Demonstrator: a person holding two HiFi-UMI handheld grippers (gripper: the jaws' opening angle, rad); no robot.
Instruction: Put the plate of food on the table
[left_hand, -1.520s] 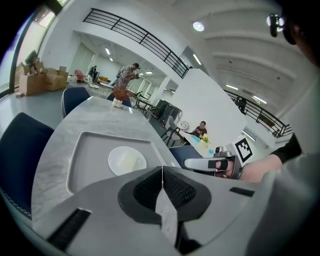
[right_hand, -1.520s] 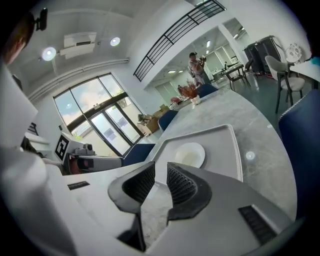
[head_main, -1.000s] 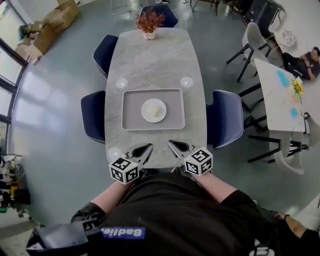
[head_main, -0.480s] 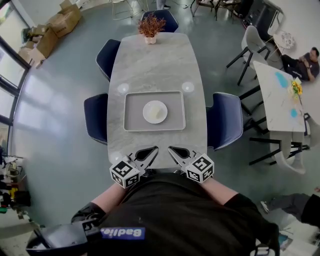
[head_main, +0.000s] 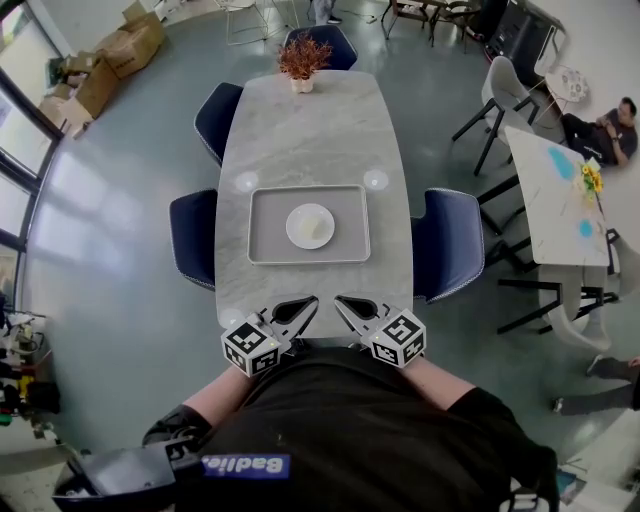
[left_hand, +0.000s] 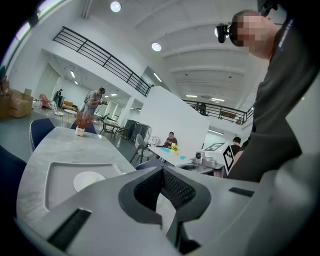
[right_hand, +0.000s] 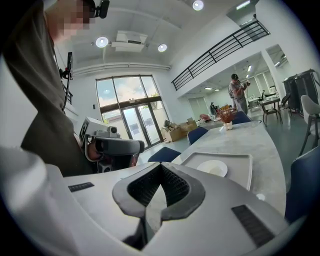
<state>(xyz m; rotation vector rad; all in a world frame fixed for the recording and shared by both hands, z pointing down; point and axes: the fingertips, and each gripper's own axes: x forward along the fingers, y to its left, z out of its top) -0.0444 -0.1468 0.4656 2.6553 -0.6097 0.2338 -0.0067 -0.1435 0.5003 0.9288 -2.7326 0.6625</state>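
Observation:
A white plate with pale food sits in the middle of a grey tray on the long marble table. My left gripper and right gripper hover side by side over the table's near edge, short of the tray. Both are shut with nothing between the jaws. The left gripper view shows its closed jaws, with the plate and tray beyond at the left. In the right gripper view the plate and tray lie beyond at the right.
Dark blue chairs flank the table at the left and right. A potted plant stands at the far end. A white table and chairs stand to the right, cardboard boxes at the far left. People are in the background.
Both grippers stay shut at the table's near edge. The left one has turned its tips a little toward the right one. The plate and tray have not moved.

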